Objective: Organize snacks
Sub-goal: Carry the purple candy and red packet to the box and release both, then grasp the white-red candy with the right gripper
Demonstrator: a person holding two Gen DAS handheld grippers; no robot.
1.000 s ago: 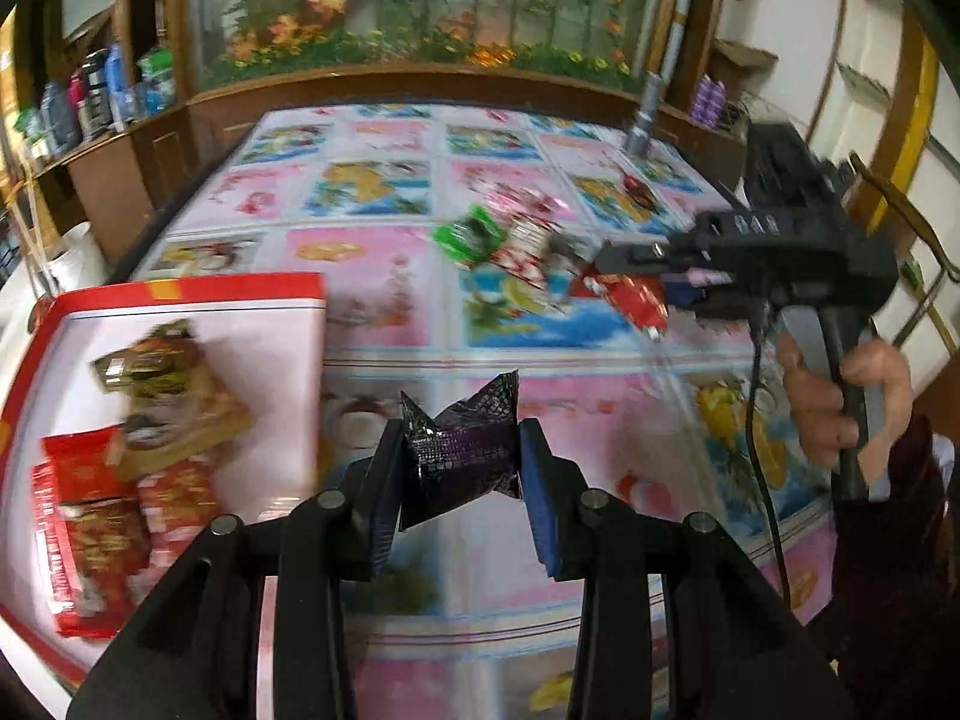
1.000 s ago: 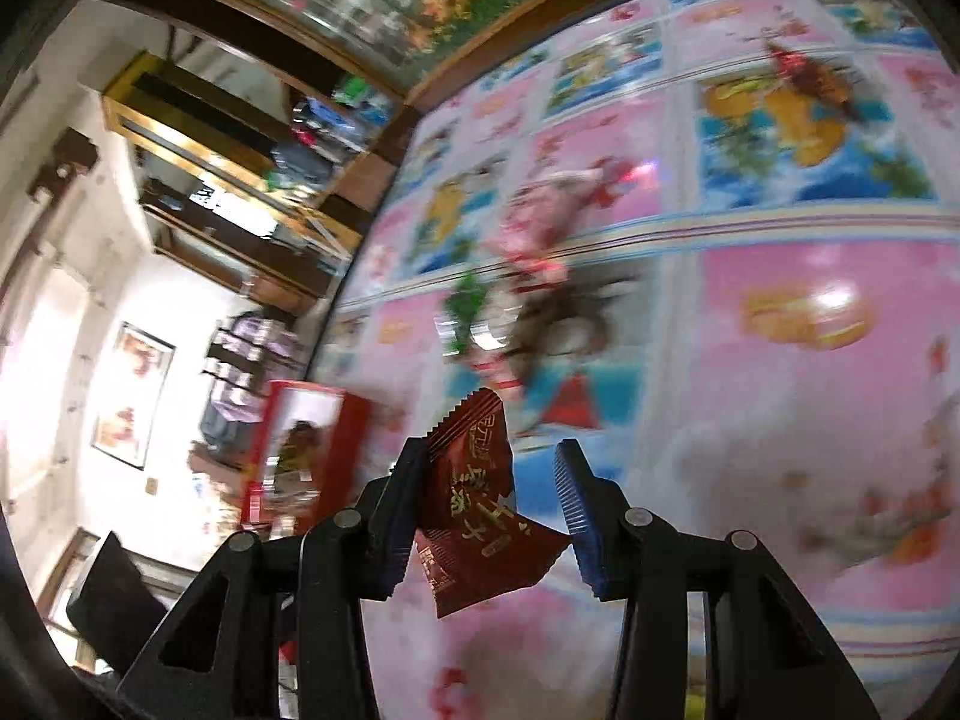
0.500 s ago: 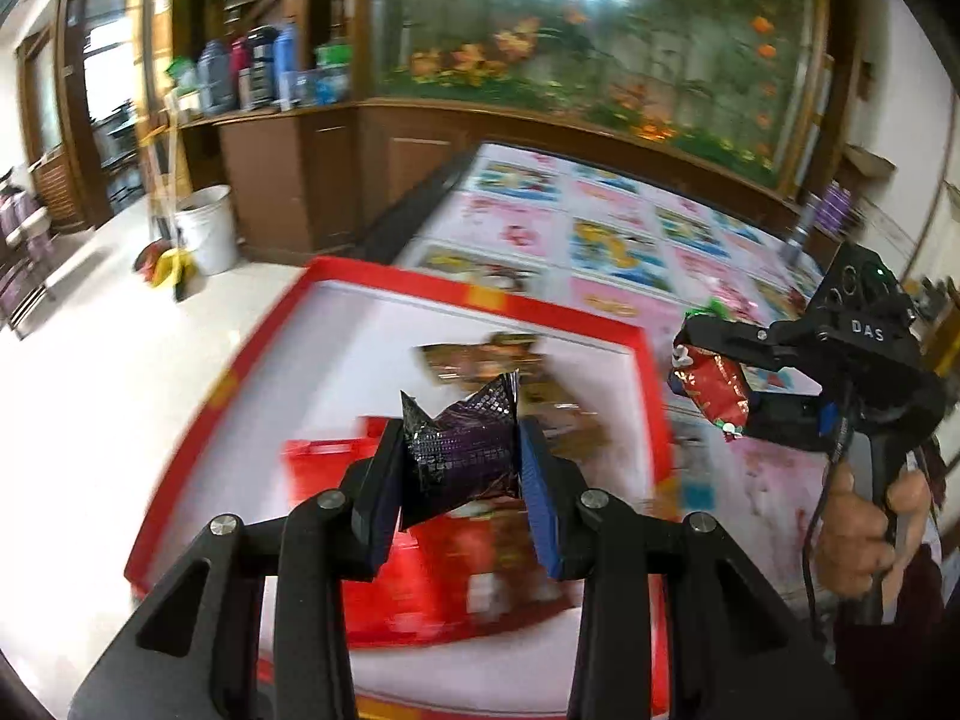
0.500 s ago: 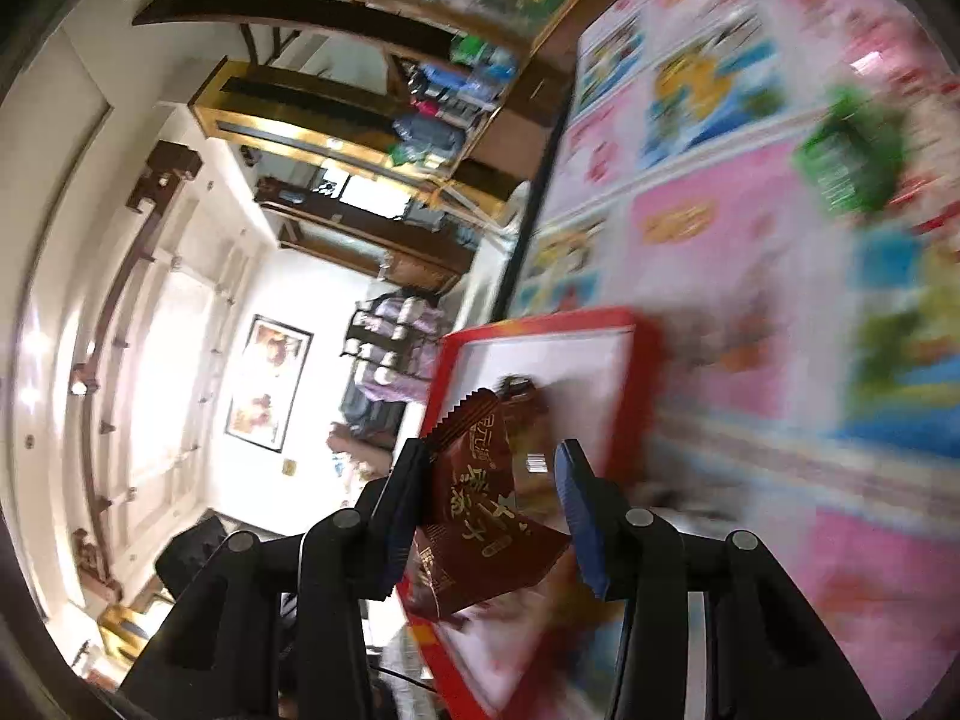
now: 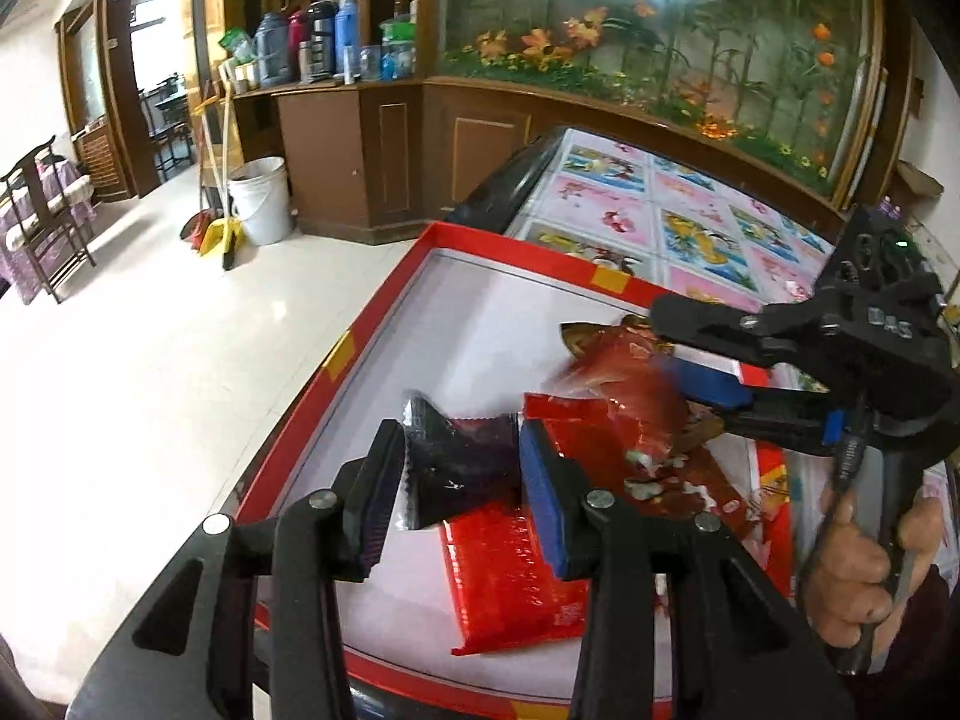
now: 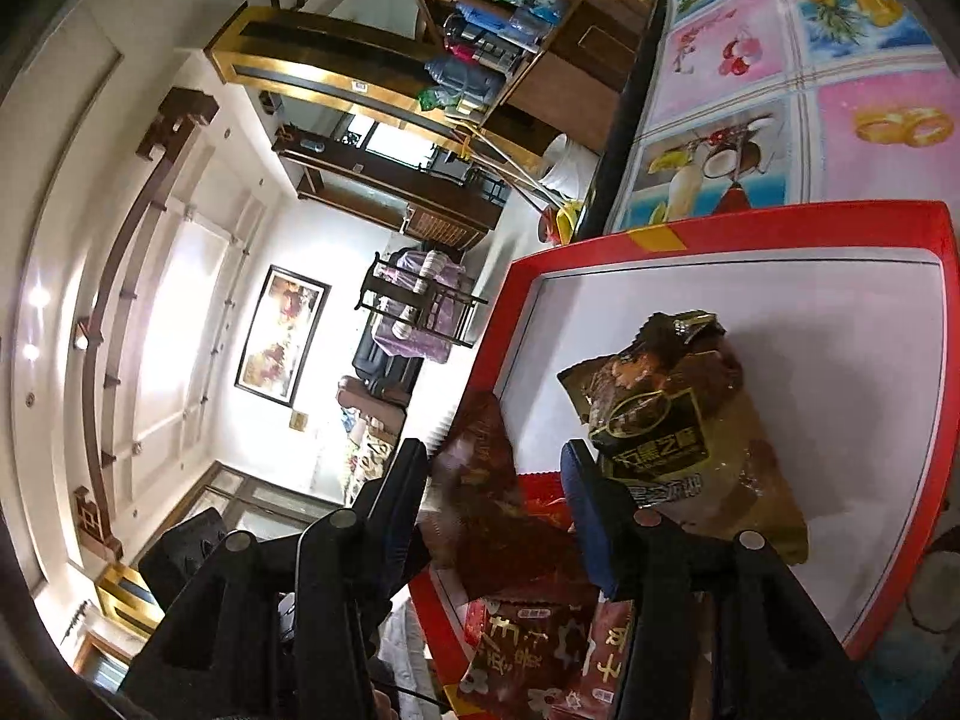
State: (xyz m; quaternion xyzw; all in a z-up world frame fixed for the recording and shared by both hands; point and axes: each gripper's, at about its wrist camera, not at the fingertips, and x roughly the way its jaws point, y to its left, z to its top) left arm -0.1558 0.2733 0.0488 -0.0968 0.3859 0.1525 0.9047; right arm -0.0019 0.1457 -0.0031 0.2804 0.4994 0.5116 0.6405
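My left gripper point(image 5: 461, 474) holds a dark purple snack packet point(image 5: 459, 468) between its fingers, over the red-rimmed white tray point(image 5: 372, 324). My right gripper point(image 6: 495, 498) has its jaws spread wider; a red snack packet point(image 6: 486, 504) sits blurred between them, falling toward the tray point(image 6: 780, 228). In the left wrist view the right gripper point(image 5: 690, 360) hovers over the tray with the blurred red packet point(image 5: 630, 396) below its fingers. Red packets point(image 5: 516, 576) and brown-gold packets point(image 6: 672, 420) lie in the tray.
The tray sits at the left end of a table with a fruit-print cloth point(image 5: 690, 228). The table's dark edge point(image 5: 498, 180) drops to a tiled floor with a white bucket point(image 5: 261, 198). A wooden cabinet and aquarium point(image 5: 660, 30) stand behind.
Both grippers moved left from the snack pile to over the tray. The right gripper's jaws opened and the red packet is dropping out. The left still grips the purple packet.
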